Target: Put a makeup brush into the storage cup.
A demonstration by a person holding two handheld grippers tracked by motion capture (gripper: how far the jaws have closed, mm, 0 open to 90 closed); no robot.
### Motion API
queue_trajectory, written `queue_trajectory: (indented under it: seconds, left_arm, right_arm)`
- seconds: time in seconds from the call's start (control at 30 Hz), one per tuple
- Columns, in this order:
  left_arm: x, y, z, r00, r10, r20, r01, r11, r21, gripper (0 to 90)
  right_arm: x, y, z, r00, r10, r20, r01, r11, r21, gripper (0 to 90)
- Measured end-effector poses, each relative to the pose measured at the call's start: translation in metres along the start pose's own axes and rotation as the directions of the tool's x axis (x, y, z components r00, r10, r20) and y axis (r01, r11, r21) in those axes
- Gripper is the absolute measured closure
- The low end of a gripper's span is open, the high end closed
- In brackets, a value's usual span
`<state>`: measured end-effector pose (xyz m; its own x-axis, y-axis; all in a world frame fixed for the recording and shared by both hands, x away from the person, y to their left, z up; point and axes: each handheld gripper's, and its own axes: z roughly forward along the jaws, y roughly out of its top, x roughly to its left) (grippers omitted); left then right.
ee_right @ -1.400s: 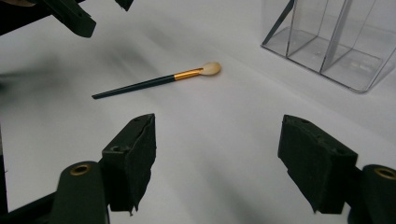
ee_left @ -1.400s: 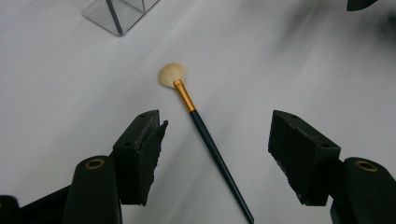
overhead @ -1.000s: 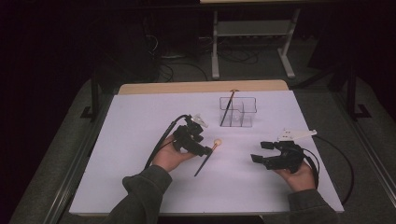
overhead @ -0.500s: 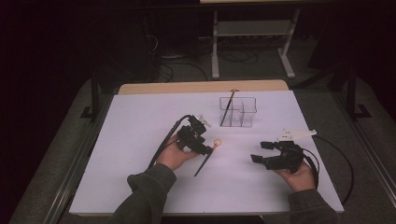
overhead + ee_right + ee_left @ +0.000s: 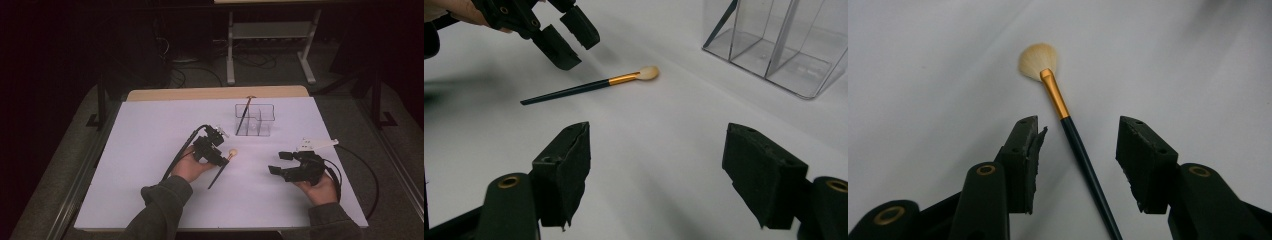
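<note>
While the brush [image 5: 1075,135] lay flat on the white table [image 5: 150,130], we held the left gripper [image 5: 1078,150] directly over it with the jaws spread wide. Its dark handle ran between the two pads [image 5: 1023,155], closer to the left one and touching neither; the gold ferrule and pale fan bristles lay beyond the jaw tips. We kept the right gripper [image 5: 280,162] well apart, jaws wide and holding nothing. A clear organizer [image 5: 256,120] stood beyond the brush.
</note>
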<state>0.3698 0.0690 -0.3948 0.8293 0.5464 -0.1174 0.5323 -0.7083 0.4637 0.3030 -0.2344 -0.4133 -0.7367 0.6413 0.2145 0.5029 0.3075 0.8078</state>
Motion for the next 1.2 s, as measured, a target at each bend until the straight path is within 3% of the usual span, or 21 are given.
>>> queue_trajectory:
  seconds: [0.47,1.2]
  left_arm:
    - [-0.004,0.004,0.013,0.9998,-0.02,0.005,0.02,0.9991,0.038,61.5]
    - [-0.005,0.005,0.025,0.9996,0.006,-0.026,-0.003,0.993,0.118,67.5]
  right_arm:
    - [0.0,0.0,0.002,0.9999,-0.012,-0.003,0.012,1.0,0.008,26.1]
    - [0.0,0.0,0.003,0.9999,-0.008,-0.011,0.008,1.0,0.009,26.0]
